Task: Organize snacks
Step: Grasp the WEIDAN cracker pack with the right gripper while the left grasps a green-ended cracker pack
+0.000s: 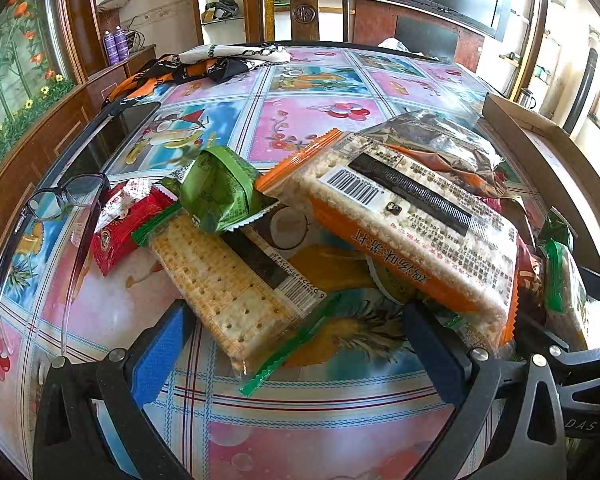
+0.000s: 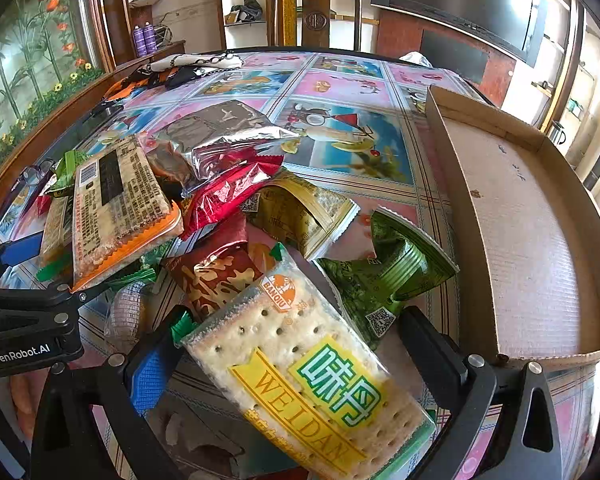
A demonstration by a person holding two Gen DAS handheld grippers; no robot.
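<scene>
Between my right gripper's [image 2: 288,364] spread, unclosed fingers lies the Weidan cracker pack [image 2: 300,376], at the near edge of the snack pile on the bench [image 2: 380,80]; the cardboard tray [image 2: 532,216] waits along the right edge. I should close squarely across its width, gently, lest crackers snap. My left gripper [image 1: 300,352] is equally open, straddling the end of a green-trimmed cracker pack [image 1: 228,284] beside the orange-trimmed pack [image 1: 412,224].
</scene>
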